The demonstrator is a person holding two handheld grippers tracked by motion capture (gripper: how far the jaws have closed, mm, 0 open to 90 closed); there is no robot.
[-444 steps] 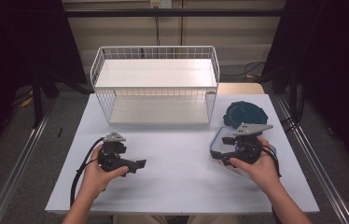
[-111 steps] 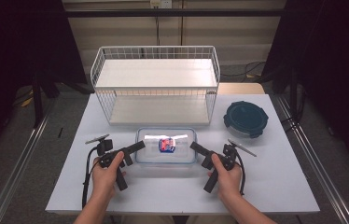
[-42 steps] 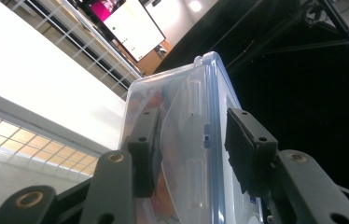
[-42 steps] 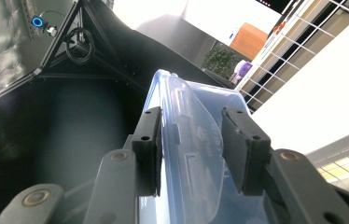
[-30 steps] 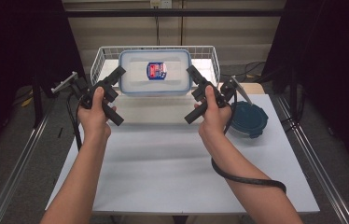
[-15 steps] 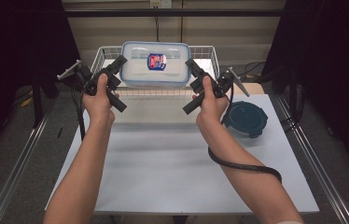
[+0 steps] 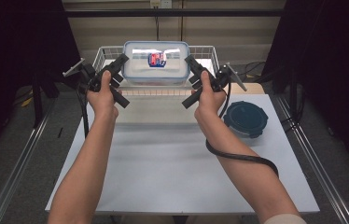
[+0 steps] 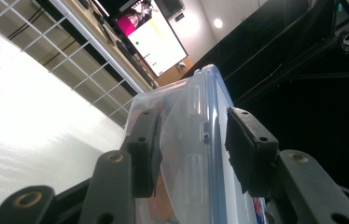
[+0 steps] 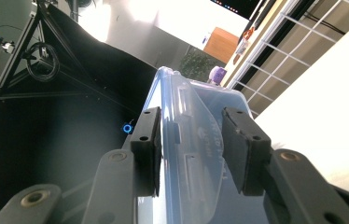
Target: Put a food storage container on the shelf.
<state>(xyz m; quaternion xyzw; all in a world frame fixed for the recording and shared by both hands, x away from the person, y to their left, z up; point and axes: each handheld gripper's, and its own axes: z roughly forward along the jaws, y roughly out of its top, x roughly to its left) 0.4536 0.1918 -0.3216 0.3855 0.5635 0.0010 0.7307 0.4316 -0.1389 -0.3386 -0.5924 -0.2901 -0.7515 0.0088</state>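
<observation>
The clear lidded container (image 7: 156,63) is held up over the white wire shelf rack (image 7: 210,52) at the far side of the table (image 7: 163,163). The left gripper (image 7: 120,60) is clenched on its left end and the right gripper (image 7: 190,61) on its right end. A dark round lid (image 7: 246,119) lies on the table to the right, near the right forearm.
</observation>
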